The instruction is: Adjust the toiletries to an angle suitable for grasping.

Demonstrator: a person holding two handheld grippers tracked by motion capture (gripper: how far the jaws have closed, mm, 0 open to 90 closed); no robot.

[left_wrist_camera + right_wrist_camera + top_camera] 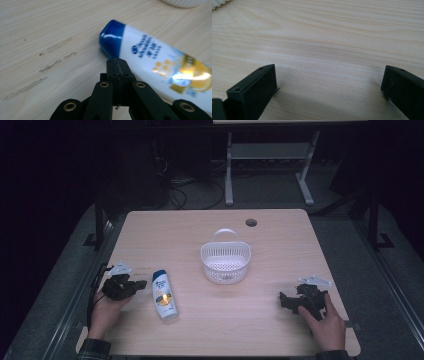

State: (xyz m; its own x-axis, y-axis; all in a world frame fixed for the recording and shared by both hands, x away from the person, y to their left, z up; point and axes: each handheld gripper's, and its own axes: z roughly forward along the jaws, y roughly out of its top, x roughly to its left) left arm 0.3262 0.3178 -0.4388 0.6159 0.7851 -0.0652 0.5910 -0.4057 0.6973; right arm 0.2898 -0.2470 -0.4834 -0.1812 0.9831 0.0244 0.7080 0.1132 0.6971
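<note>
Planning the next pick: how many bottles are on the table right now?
1. A white shampoo bottle with a blue cap lies on its side, front left on the table, beside the left gripper. The basket looks empty.

Dim room, lit tabletop (pixel 280 320), glare on blurred bottle (pixel 162 67).

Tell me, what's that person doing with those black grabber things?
A person sits at a light wooden table with a black two-jaw gripper in each hand. The left gripper, jaws shut and empty, is right beside the blue cap of a white shampoo bottle lying flat. The right gripper rests open on the bare wood. A white plastic basket with a handle waits mid-table, nothing visible inside.
</note>
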